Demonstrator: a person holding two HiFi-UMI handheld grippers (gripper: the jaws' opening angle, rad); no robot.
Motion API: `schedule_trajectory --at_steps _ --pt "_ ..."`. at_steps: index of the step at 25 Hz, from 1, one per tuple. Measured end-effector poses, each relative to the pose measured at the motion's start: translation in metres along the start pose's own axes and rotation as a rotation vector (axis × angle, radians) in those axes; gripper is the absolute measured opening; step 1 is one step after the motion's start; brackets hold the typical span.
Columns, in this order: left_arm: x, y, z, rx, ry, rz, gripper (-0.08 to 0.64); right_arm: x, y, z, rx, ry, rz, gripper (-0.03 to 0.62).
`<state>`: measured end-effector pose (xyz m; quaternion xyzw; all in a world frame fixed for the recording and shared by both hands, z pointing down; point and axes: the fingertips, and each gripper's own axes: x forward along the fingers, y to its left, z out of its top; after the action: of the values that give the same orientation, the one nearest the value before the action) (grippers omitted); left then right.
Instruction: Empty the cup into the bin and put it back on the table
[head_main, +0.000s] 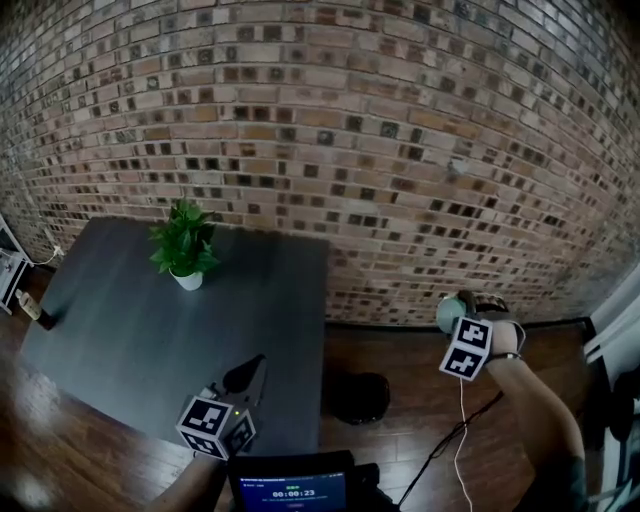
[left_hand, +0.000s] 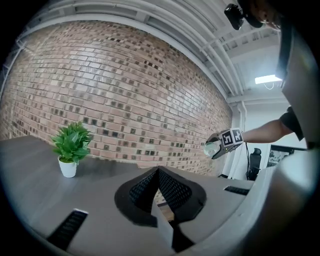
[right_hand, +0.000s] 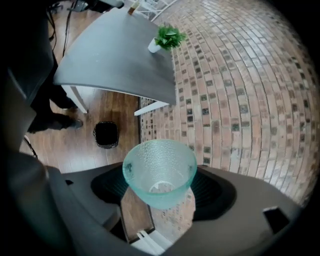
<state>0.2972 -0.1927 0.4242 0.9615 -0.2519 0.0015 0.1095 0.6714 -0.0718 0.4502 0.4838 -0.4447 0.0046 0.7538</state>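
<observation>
A pale green, dimpled glass cup (right_hand: 160, 172) sits between the jaws of my right gripper (right_hand: 161, 187), which is shut on it; the cup looks empty inside. In the head view the right gripper (head_main: 462, 325) holds the cup (head_main: 450, 313) over the wooden floor, right of the table, near the brick wall. The cup (left_hand: 211, 147) also shows far off in the left gripper view. A black bin (head_main: 358, 397) stands on the floor beside the table's right edge; it shows as the bin (right_hand: 106, 134) in the right gripper view too. My left gripper (head_main: 248, 378) is shut and empty above the table's near right part.
The dark grey table (head_main: 120, 330) carries a small potted plant (head_main: 184, 248) in a white pot near its far edge. A brick wall (head_main: 400, 150) runs behind everything. A cable (head_main: 450, 430) lies on the floor right of the bin. A screen (head_main: 292, 490) sits at the bottom edge.
</observation>
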Motion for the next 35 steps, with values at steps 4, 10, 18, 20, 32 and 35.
schedule_trajectory --at_steps 4,10,18,20,32,35 --pt "0.006 -0.001 0.006 0.006 -0.017 -0.017 0.008 0.007 0.008 -0.007 0.195 -0.046 0.044 0.385" --pt "0.019 -0.007 0.014 0.023 -0.032 -0.033 0.008 0.022 0.025 -0.017 0.437 -0.144 0.096 0.385" --pt "0.061 -0.031 0.044 0.078 -0.078 -0.124 0.008 0.005 0.015 0.01 0.698 -0.353 0.139 0.385" --pt "0.07 -0.04 0.05 0.092 -0.08 -0.15 0.008 -0.002 0.014 0.017 0.747 -0.398 0.169 0.385" --pt "0.085 -0.053 0.045 0.079 -0.056 -0.167 0.008 -0.059 -0.002 0.046 0.975 -0.689 0.21 0.385" --pt "0.078 -0.048 0.044 0.062 -0.057 -0.136 0.008 -0.074 -0.003 0.06 0.971 -0.749 0.213 0.385"
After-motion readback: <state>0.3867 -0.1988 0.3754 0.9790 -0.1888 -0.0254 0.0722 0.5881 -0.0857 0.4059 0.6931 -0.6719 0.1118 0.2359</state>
